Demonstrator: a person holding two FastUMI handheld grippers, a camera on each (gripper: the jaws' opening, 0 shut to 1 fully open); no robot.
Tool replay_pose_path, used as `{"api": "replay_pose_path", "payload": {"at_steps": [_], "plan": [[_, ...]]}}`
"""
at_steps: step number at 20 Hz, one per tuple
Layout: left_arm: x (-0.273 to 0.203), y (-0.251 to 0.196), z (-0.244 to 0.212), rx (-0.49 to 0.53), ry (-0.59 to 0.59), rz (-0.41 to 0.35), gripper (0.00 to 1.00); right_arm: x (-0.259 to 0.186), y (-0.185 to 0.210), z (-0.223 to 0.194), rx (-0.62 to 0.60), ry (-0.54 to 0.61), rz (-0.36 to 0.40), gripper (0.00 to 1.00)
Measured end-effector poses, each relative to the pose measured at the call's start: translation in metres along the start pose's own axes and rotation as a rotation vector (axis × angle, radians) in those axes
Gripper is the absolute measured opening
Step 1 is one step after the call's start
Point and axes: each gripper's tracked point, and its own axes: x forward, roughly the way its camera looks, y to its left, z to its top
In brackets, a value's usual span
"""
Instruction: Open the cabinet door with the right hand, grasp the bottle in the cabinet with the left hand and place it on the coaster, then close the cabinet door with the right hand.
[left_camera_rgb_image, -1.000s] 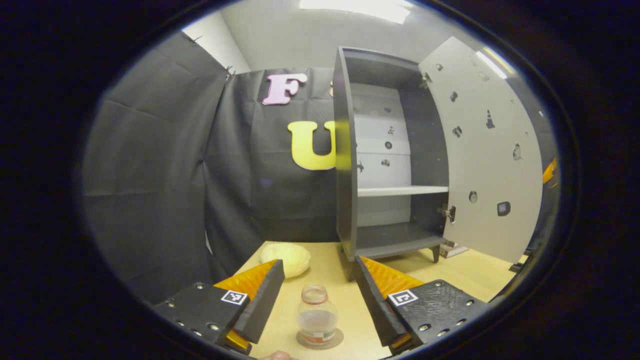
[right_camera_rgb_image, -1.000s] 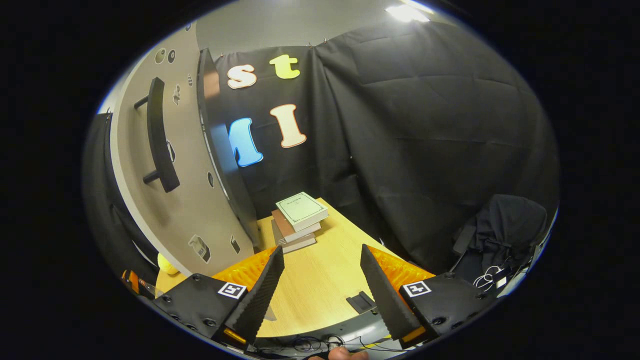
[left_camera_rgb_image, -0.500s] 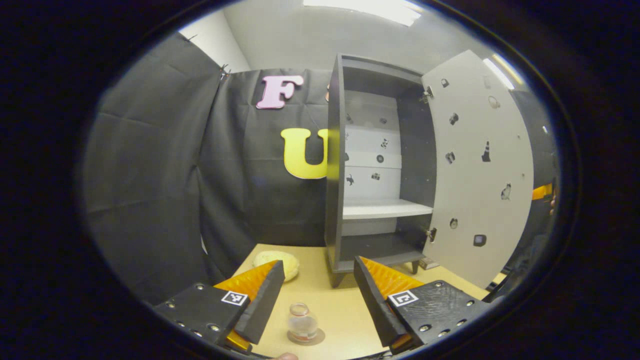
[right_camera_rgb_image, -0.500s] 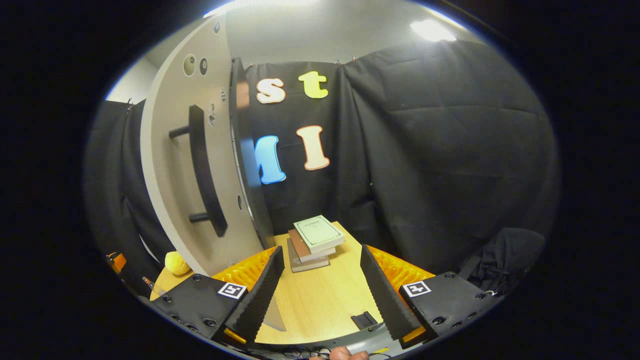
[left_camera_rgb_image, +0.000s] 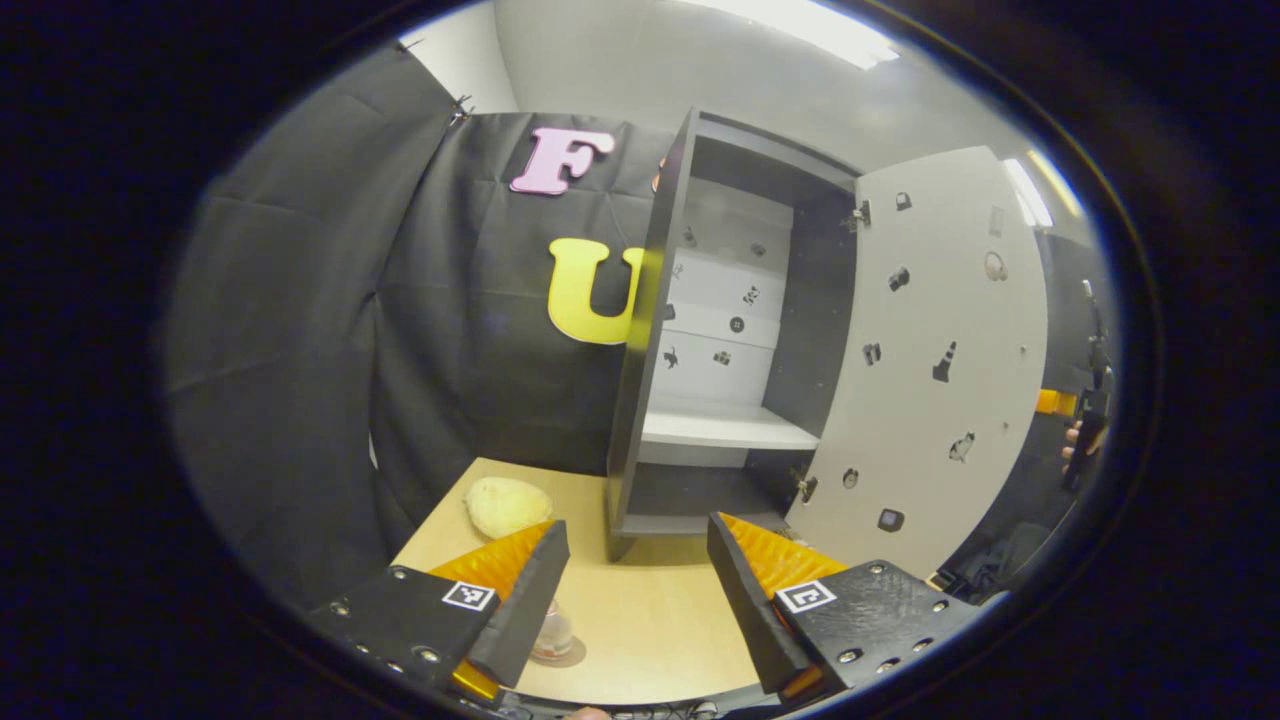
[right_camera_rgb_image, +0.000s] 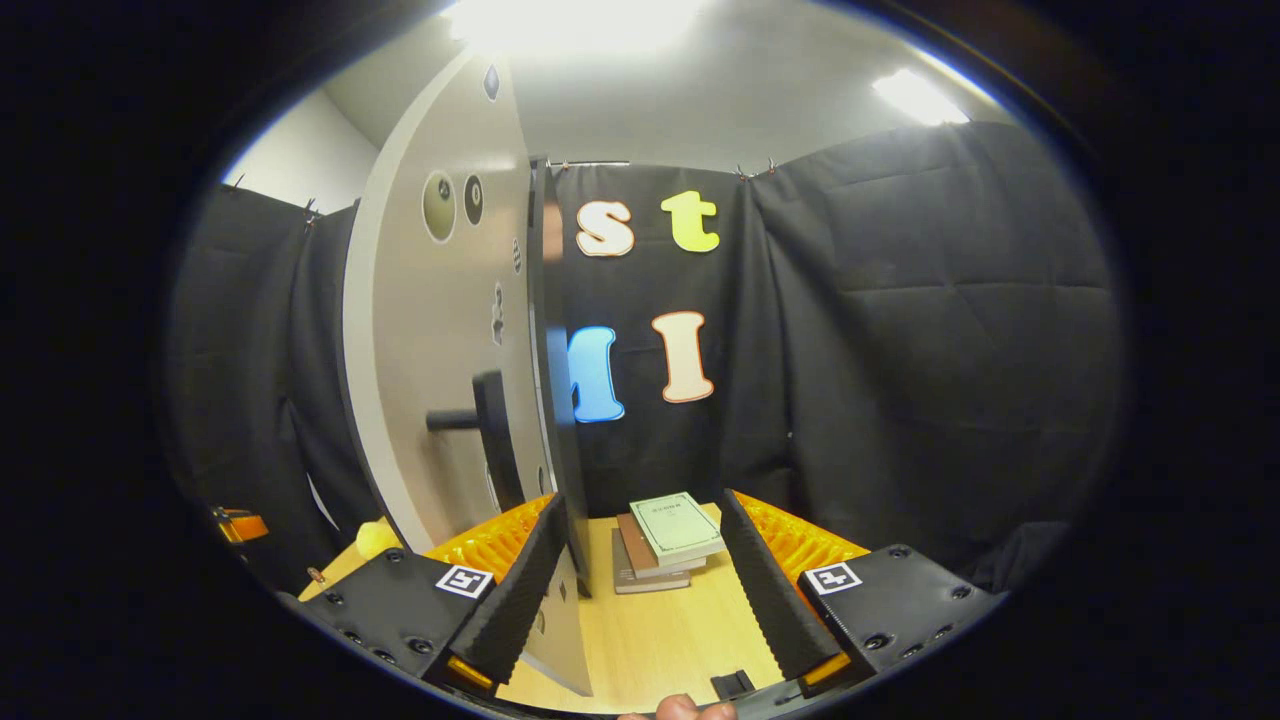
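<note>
Over the last second I have drawn my left gripper back and away from the small clear glass bottle, which now stands released on the round brown coaster on the light wooden tabletop, partly hidden behind the gripper's left finger; the fingers are spread wide and hold nothing. The dark grey cabinet with its white shelf stands empty, and its pale sticker-dotted door remains swung open. In the right gripper view, my right gripper, spread and empty, has come up to the door's free edge, which I now see nearly edge-on with the black bar handle on its outer face. I judge the placing complete; only closing the door remains.
</note>
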Motion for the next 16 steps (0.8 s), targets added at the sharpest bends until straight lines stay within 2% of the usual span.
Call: {"api": "replay_pose_path", "payload": {"at_steps": [3,4,8,11,13,14,15,16], "plan": [[0.013,-0.005,-0.004,0.01,0.021,-0.009,0.84,0.003,-0.002,0.005,-0.067,0.005,-0.013,1.0],[0.016,-0.009,-0.004,0.016,0.022,-0.022,0.84,0.002,-0.001,0.002,-0.083,0.021,-0.024,0.97],[0.027,-0.021,0.001,0.048,0.012,-0.062,0.86,-0.003,0.015,0.006,-0.088,0.035,-0.025,0.96],[0.027,-0.028,0.005,0.035,0.006,-0.095,0.84,-0.005,0.036,0.002,-0.047,0.064,0.009,0.96],[0.027,-0.026,0.008,0.039,0.005,-0.098,0.86,-0.008,0.054,0.001,-0.044,0.072,0.037,0.96],[0.026,-0.023,0.01,0.04,0.004,-0.096,0.87,-0.008,0.065,0.001,-0.047,0.072,0.055,0.89],[0.025,-0.022,0.011,0.038,0.004,-0.096,0.87,-0.008,0.077,0.0,-0.043,0.076,0.075,0.89],[0.025,-0.02,0.011,0.035,0.005,-0.097,0.84,-0.007,0.089,-0.002,-0.032,0.083,0.098,0.96]]}}
